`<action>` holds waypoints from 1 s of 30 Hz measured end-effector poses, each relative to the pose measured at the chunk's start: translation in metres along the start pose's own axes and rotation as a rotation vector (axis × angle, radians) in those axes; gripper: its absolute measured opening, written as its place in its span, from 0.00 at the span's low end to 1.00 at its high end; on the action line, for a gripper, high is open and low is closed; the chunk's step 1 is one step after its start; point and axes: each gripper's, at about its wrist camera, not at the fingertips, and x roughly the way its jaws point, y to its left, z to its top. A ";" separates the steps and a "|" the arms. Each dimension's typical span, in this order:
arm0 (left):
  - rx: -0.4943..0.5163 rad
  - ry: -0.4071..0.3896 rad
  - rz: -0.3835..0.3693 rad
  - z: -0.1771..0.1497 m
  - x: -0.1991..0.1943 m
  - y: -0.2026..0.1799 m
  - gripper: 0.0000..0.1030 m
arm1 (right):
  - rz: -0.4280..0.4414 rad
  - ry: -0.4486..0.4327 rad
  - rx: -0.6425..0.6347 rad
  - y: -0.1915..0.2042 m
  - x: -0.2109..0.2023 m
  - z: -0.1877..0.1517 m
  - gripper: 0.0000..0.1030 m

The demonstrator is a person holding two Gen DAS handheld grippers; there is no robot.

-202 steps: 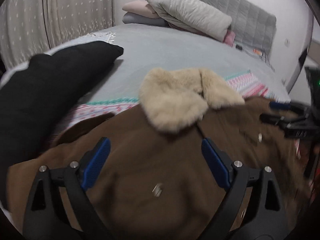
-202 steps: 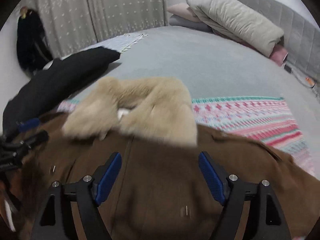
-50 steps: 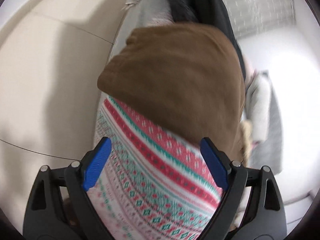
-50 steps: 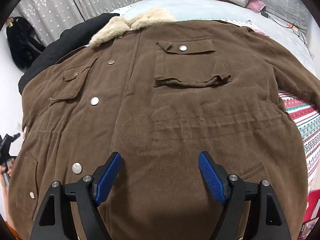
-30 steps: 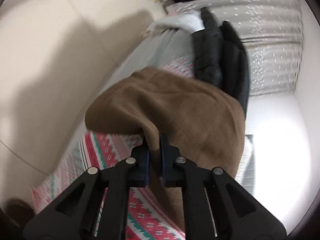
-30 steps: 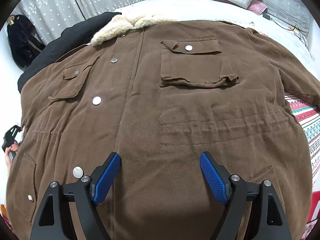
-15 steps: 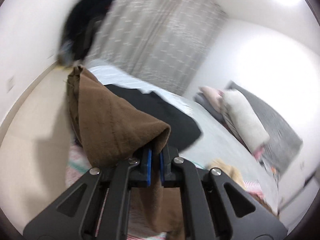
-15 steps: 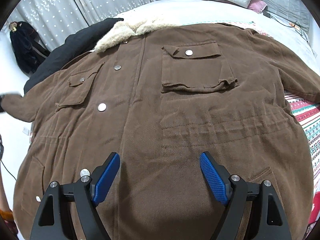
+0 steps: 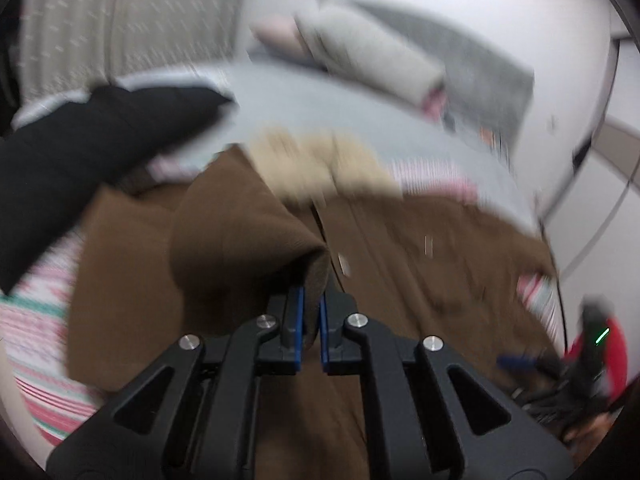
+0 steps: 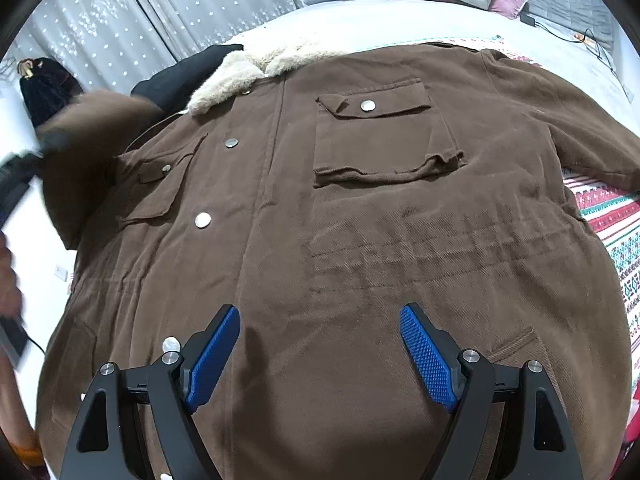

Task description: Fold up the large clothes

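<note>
Left wrist view, blurred: the left tool is pinched tight on the brown sleeve, lifted above the brown coat on the bed; the fur collar lies beyond, a black garment to its left.

Right wrist view: the right tool hangs spread over the coat's lower front, gripping nothing; chest pocket snapped shut — contents hidden; a patterned blanket lies underneath.
</note>
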 end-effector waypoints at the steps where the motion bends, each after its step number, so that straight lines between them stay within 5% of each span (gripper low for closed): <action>1: 0.013 0.044 0.008 -0.014 0.018 -0.006 0.07 | 0.002 0.001 0.000 -0.001 0.000 0.000 0.81; 5: 0.030 0.157 0.052 -0.051 0.057 -0.017 0.08 | 0.006 0.008 -0.004 -0.002 0.001 -0.001 0.81; 7: 0.026 0.148 0.045 -0.058 0.055 -0.015 0.10 | -0.001 0.012 -0.010 -0.001 0.002 -0.002 0.81; 9: 0.021 0.170 0.030 -0.050 0.046 -0.018 0.18 | -0.014 0.015 -0.024 0.001 0.004 -0.002 0.81; 11: 0.030 0.224 0.005 -0.042 0.042 -0.028 0.40 | -0.027 0.015 -0.040 0.004 0.005 -0.003 0.81; 14: 0.057 0.257 0.005 -0.027 0.030 -0.048 0.49 | -0.044 0.015 -0.057 0.007 0.007 -0.004 0.81; 19: -0.039 0.157 0.042 0.009 -0.006 -0.057 0.74 | -0.051 0.009 -0.061 0.008 0.006 -0.005 0.81; 25: -0.154 0.055 0.048 0.005 -0.016 -0.018 0.74 | -0.062 0.008 -0.081 0.013 0.004 -0.009 0.81; 30: -0.183 -0.012 0.159 -0.011 -0.021 0.042 0.74 | -0.040 -0.005 -0.096 0.018 -0.005 -0.004 0.81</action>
